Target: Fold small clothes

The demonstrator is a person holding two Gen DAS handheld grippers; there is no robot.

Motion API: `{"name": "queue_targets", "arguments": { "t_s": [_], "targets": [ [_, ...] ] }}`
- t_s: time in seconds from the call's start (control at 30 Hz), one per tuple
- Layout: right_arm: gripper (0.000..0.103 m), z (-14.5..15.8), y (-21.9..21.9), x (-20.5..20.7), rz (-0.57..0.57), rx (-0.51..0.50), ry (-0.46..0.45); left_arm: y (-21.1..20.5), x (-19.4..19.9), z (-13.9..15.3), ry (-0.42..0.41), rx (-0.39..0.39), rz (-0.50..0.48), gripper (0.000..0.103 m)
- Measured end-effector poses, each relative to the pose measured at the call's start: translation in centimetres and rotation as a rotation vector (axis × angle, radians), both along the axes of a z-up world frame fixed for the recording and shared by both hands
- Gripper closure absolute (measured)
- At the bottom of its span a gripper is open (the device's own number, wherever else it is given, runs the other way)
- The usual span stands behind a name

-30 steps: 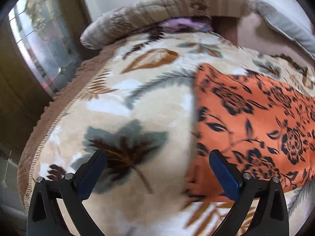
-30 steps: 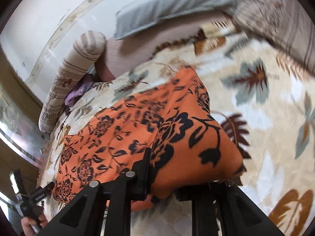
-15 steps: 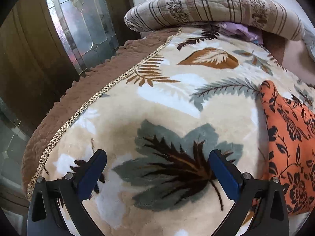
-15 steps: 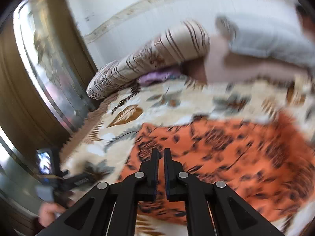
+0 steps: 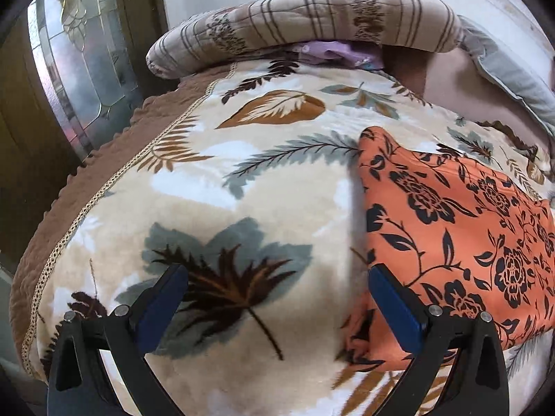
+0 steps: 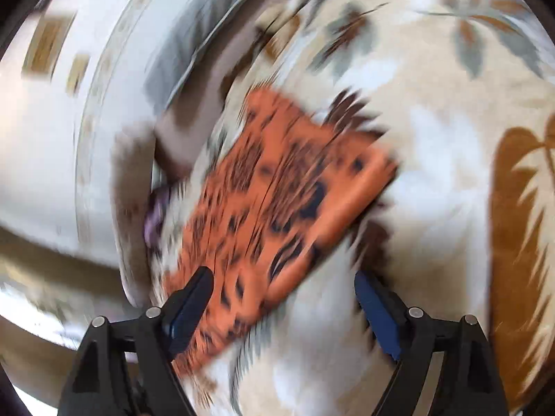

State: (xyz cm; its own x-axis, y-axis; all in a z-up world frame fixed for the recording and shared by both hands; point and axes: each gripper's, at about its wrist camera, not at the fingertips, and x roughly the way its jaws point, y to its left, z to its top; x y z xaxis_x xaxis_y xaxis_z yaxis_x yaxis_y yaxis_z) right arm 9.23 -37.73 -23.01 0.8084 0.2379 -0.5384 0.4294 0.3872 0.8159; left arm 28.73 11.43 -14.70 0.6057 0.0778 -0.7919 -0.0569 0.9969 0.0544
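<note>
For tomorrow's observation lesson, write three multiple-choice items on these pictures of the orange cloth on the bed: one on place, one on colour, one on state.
1. Where does the orange cloth with black flowers lie?
A. on the cream leaf-print blanket
B. on the floor
C. over the striped beige bolster

2. What colour are the pads on the fingers of the left gripper?
A. red
B. blue
C. yellow

3. How does the right gripper stand?
A. shut on the cloth
B. shut, holding nothing
C. open, pressing on nothing

Key:
1 A: the cloth rests flat on the blanket, apart from the bolster behind it.
2 B: both pads show blue against the black frame.
3 C: its fingers stand wide apart, having just opened; the blurred cloth lies beyond and below them, ungripped.
</note>
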Motion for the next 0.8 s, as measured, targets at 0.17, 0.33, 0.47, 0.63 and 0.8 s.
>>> {"name": "queue_targets", "arguments": {
  "t_s": [0.17, 0.33, 0.47, 0.63, 0.8],
  "targets": [
    [0.026, -1.1, -2.0, 2.2, -0.077, 0.036, -0.019, -0.1, -0.1, 0.0, -0.006, 0.007, 0.012, 0.0],
    [0.078, -1.6, -2.0, 5.9, -0.078, -0.046, 0.035, -0.1, 0.3, -0.3, 0.003, -0.003, 0.015, 0.0],
    [0.082, 0.4, -0.7, 7.2, -0.081, -0.167, 0.054, 1.0, 0.7, -0.1, 0.007, -0.026, 0.049, 0.0],
    [0.084, 8.7, 5.0, 9.1, 0.042, -0.493, -0.026, 4.0, 1.1, 0.2, 0.023, -0.116, 0.138, 0.0],
    [0.084, 14.7, 14.3, 11.3, 0.206, -0.681, -0.119, 6.3, 1.0, 0.5, 0.017, -0.141, 0.2, 0.0]
  ]
}}
